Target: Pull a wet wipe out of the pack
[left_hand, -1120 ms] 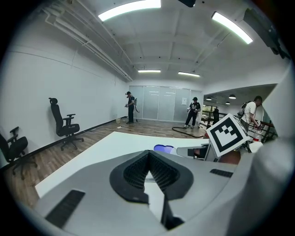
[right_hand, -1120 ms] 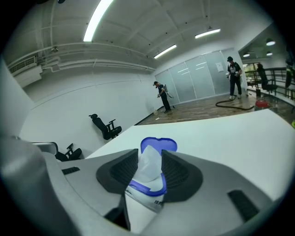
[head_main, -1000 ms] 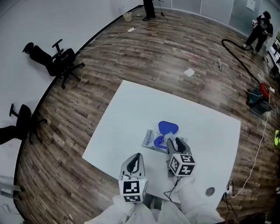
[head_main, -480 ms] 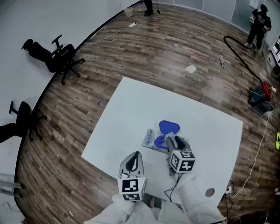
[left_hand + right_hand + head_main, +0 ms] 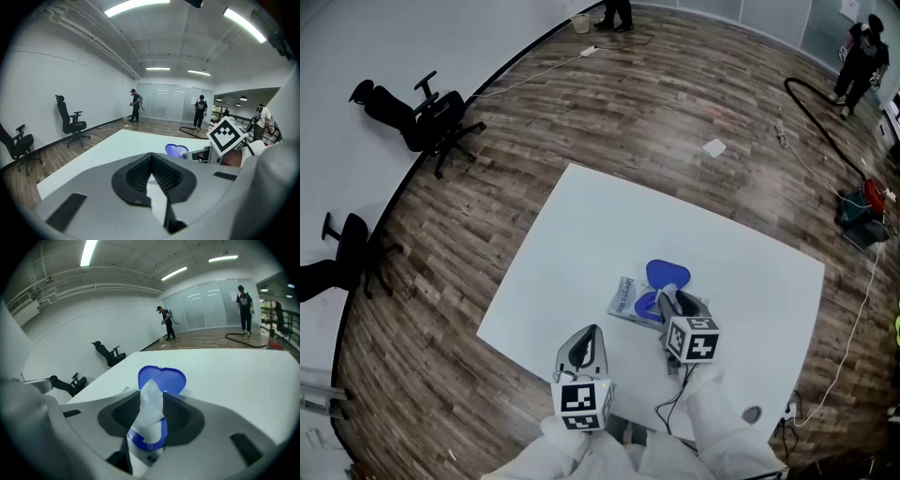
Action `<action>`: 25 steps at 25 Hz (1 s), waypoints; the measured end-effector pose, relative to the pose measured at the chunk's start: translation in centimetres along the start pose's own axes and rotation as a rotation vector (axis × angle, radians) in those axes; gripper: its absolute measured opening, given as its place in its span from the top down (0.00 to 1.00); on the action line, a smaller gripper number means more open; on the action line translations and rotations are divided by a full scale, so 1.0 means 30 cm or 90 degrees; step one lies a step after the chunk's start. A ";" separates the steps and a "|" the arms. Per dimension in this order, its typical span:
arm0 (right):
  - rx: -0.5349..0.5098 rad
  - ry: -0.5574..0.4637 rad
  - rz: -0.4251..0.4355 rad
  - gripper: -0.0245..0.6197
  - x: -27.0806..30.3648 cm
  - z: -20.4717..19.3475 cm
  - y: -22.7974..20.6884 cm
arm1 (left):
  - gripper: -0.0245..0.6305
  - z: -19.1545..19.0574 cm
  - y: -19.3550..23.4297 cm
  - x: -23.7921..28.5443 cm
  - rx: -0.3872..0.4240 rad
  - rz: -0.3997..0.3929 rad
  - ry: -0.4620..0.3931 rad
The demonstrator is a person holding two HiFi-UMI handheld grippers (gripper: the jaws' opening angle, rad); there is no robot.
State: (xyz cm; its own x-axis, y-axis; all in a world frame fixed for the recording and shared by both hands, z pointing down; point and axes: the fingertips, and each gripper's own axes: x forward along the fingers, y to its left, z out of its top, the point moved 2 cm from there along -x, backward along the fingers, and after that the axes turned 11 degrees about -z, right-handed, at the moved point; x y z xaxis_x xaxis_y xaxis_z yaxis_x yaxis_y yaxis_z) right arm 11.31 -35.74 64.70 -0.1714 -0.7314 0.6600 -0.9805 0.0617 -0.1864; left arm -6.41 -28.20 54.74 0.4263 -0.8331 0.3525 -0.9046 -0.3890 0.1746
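Now our right gripper (image 5: pixel 152 414) is clamped on the wipe (image 5: pixel 151 391), which stands straight up from the pack (image 5: pixel 628 298) on the table (image 5: pixel 581 234), so we should pull upward. Our left gripper (image 5: pixel 151 159), closed and empty, hovers near the pack's left.

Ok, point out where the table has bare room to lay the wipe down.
Bare: the wide stretch of table from the blue lid to the far edge, and the strip between the wipe pack and the left edge. Crowded: the near edge, with the left gripper, right gripper and pack.
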 end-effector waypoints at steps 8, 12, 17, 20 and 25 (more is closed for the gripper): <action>-0.039 0.032 -0.010 0.73 0.023 -0.030 0.008 | 0.97 -0.025 0.002 0.006 -0.011 0.004 0.007; -0.078 0.036 -0.016 0.75 0.035 -0.047 0.016 | 0.97 -0.025 -0.003 0.012 -0.014 0.002 0.007; -0.115 0.039 -0.032 0.84 0.043 -0.055 0.014 | 0.97 -0.035 -0.008 0.017 -0.015 0.000 0.010; -0.115 0.038 -0.038 0.86 0.045 -0.058 0.012 | 0.97 -0.039 -0.004 0.016 -0.018 0.002 0.011; -0.117 0.033 -0.047 0.90 0.044 -0.053 0.007 | 0.97 -0.031 -0.002 0.016 -0.018 0.003 0.010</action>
State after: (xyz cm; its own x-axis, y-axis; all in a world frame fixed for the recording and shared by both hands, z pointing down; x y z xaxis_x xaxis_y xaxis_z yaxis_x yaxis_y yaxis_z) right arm 10.72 -35.62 66.69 -0.0981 -0.7026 0.7048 -0.9908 0.1350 -0.0034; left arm -6.14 -28.20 55.73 0.4228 -0.8282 0.3678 -0.9058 -0.3739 0.1993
